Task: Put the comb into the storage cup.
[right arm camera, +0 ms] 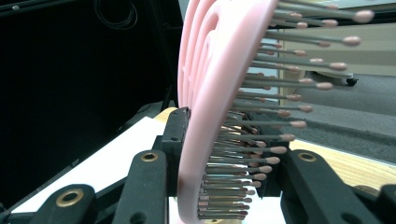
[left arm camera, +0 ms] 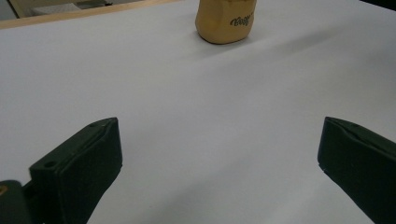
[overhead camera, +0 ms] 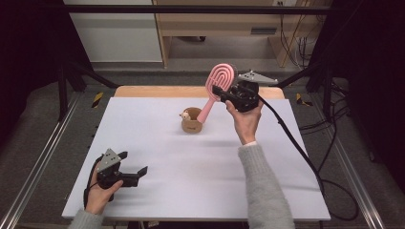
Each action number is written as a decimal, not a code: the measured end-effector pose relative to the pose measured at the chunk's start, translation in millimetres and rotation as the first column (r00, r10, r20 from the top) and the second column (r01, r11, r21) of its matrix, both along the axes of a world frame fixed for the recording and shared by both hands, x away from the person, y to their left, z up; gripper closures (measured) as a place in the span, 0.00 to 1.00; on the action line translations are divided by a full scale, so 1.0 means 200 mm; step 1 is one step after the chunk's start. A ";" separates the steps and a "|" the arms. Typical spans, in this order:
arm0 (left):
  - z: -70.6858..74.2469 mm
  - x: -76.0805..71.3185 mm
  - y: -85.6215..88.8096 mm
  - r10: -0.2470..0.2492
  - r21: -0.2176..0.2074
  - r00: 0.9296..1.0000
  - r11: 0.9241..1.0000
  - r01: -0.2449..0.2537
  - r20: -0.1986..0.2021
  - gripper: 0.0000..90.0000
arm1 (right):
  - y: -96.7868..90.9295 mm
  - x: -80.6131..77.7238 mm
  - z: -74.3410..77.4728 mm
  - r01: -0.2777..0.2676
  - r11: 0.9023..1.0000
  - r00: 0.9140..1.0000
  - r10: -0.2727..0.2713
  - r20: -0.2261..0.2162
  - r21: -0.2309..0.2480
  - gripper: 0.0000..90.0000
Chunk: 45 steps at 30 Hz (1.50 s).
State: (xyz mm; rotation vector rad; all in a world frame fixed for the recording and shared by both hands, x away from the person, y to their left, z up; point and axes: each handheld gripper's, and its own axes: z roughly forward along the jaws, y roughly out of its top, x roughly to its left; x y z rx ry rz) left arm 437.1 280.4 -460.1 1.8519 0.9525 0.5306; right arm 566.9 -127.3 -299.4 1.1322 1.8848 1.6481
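Pink hairbrush [overhead camera: 217, 88] leans into tan cup [overhead camera: 191, 125] holding a figurine [overhead camera: 185, 115].

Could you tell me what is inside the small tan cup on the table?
The tan cup holds a small pale figure at its left rim. The pink hairbrush has its handle end at the cup's right rim. The cup's wall hides its bottom.

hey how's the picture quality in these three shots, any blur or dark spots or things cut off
High view: even light on the white table, surroundings dark, soft shadows. Left gripper view: open black jaws soft, tan cup cropped at the top. Right gripper view: pink hairbrush, clamped in the right hand-held gripper, very close, its bristles softening at the bottom; dark left background.
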 end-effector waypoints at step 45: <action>-0.01 0.00 0.00 -0.006 0.012 1.000 1.000 0.007 -0.006 0.00 | 0.16 0.22 -0.09 0.084 0.996 0.996 -0.084 -0.020 -0.032 0.70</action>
